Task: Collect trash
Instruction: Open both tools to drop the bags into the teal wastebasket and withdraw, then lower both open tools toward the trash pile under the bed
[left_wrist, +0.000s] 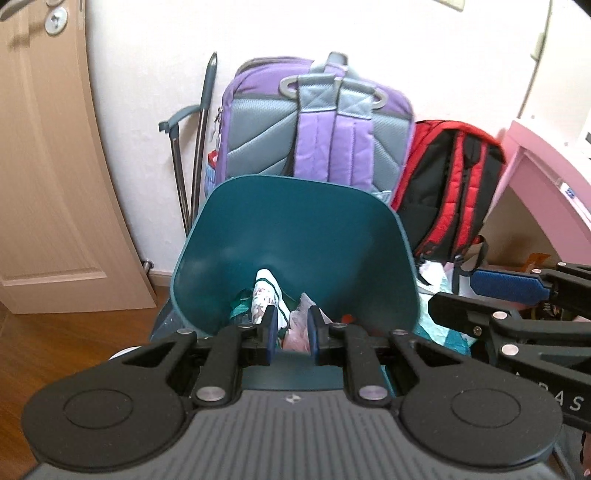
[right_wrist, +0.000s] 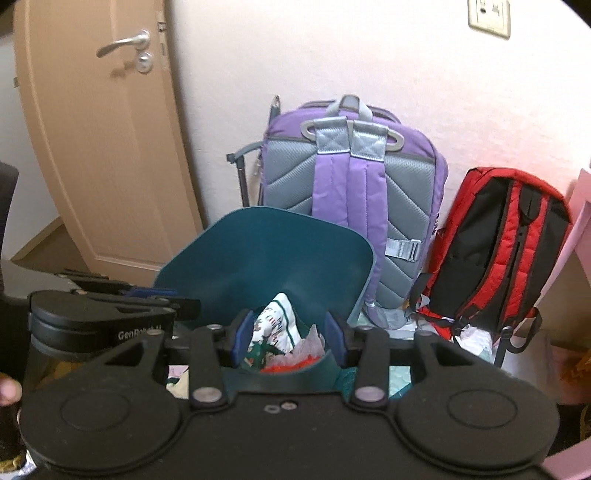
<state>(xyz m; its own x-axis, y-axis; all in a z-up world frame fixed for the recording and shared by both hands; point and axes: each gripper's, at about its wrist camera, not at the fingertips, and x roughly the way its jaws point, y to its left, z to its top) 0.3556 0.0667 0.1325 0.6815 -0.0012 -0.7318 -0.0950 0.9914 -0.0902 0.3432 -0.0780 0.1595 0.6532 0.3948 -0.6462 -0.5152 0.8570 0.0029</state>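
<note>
Below both claws, the teal bin (left_wrist: 295, 236) stands upright, lid raised.

Two backpacks (right_wrist: 354, 206) (right_wrist: 502, 251), one teal bin (right_wrist: 266, 254), one door (right_wrist: 107, 147).

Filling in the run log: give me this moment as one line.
task: collect trash | bin: lid up, wrappers inside | left gripper: open, over bin, empty | right gripper: open, over bin, empty

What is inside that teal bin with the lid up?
The teal bin holds a white printed wrapper, pale crumpled tissue and a red scrap. Anything deeper is hidden by that trash and the bin's front wall.
</note>
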